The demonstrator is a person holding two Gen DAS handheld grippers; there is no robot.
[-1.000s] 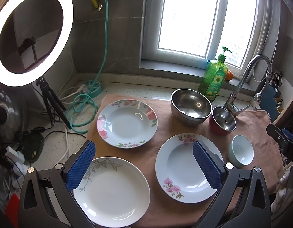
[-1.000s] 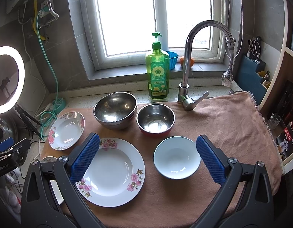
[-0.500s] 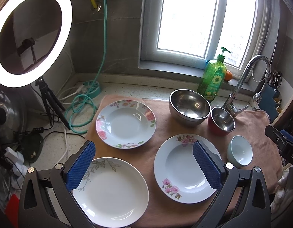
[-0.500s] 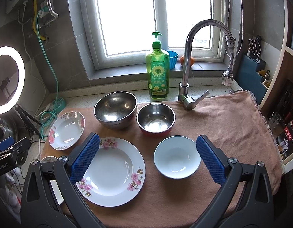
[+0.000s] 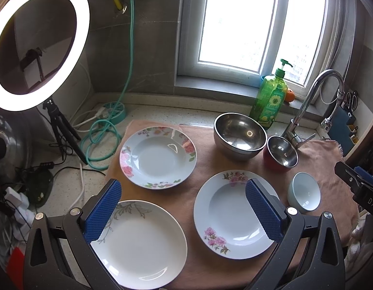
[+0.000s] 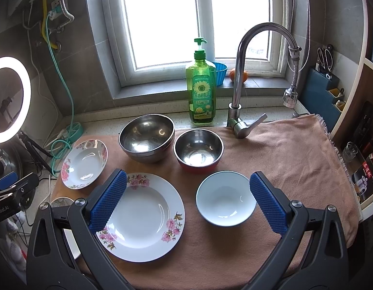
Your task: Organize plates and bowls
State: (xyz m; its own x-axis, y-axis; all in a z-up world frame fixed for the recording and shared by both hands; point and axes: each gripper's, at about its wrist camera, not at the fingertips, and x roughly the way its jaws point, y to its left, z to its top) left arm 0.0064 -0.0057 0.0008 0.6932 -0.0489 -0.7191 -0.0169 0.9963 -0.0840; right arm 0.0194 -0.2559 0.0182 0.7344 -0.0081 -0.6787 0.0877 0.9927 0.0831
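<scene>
Both the left gripper [image 5: 182,213] and the right gripper [image 6: 187,201] hover above the counter with jaws wide apart and empty. Three plates and three bowls lie separately on the brown towel [image 6: 283,154], nothing stacked. The right gripper looks over the white bowl [image 6: 225,201], probably the first thing to nest.

Glossy glazed plates [image 5: 158,157] and shiny steel bowls [image 6: 147,141] sit on a matt, napped cloth [image 6: 283,159] over the speckled stone worktop [image 5: 65,183].

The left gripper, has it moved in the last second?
Yes, slightly. In the left wrist view the soap bottle and the large steel bowl slid a little left and down, so the left gripper turned slightly right.
</scene>
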